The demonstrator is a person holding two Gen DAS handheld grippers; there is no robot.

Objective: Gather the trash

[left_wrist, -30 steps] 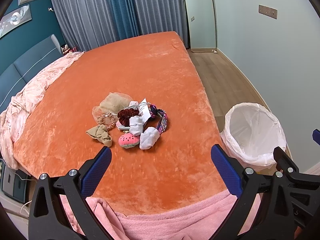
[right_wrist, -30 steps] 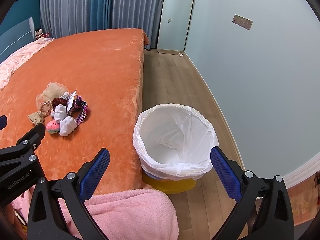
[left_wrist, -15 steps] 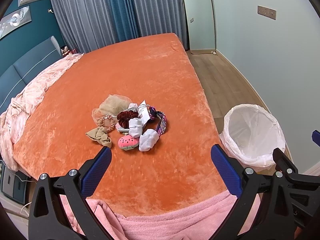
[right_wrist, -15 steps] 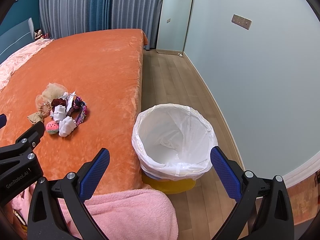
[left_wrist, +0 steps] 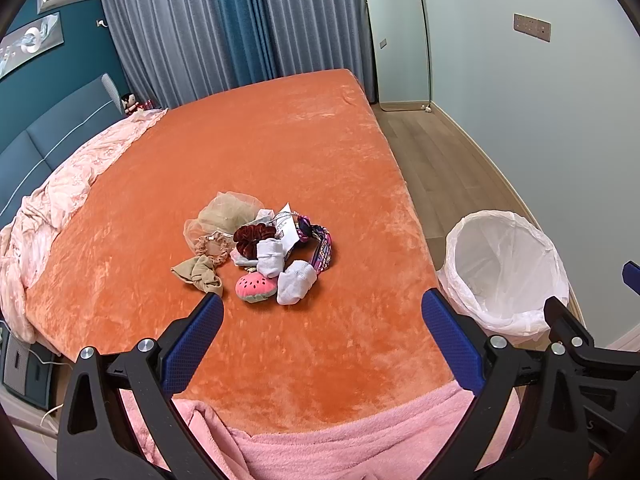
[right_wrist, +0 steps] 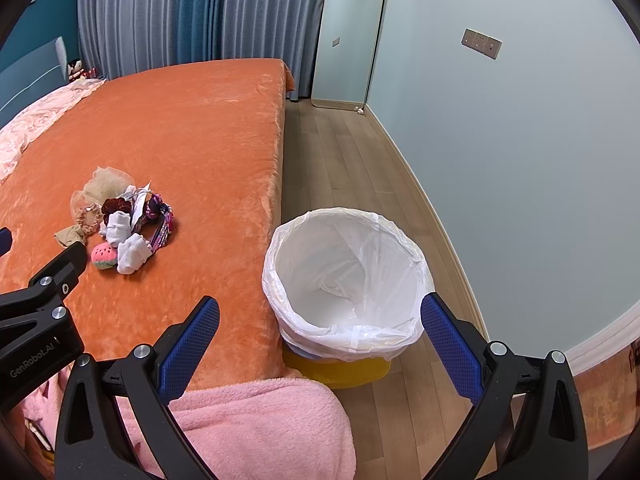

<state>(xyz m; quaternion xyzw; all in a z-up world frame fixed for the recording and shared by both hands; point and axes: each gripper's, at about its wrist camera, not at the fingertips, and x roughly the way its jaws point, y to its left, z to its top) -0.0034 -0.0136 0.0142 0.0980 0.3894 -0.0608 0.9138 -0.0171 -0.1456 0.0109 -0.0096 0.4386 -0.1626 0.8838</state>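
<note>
A small pile of items lies on the orange bed (left_wrist: 280, 152): white socks (left_wrist: 294, 280), a watermelon toy (left_wrist: 256, 288), a dark red scrunchie (left_wrist: 250, 236), a beige net (left_wrist: 228, 212), a paper tag (left_wrist: 289, 226) and a purple band (left_wrist: 320, 248). The pile also shows in the right wrist view (right_wrist: 120, 228). A yellow bin with a white liner (right_wrist: 344, 276) stands on the floor beside the bed. My left gripper (left_wrist: 322, 330) is open and empty, short of the pile. My right gripper (right_wrist: 320, 332) is open and empty, above the bin's near rim.
A pink fleece blanket (right_wrist: 248, 424) covers the bed's near edge. A pink quilt (left_wrist: 60, 192) is bunched along the left side. Wood floor (right_wrist: 352, 168) runs between bed and pale wall. A mirror (right_wrist: 348, 36) leans at the far wall by grey curtains (left_wrist: 224, 28).
The left wrist view has drawn slightly back and tilted, so the pile sits a little higher in frame. The right gripper has barely moved. Both stay open.
</note>
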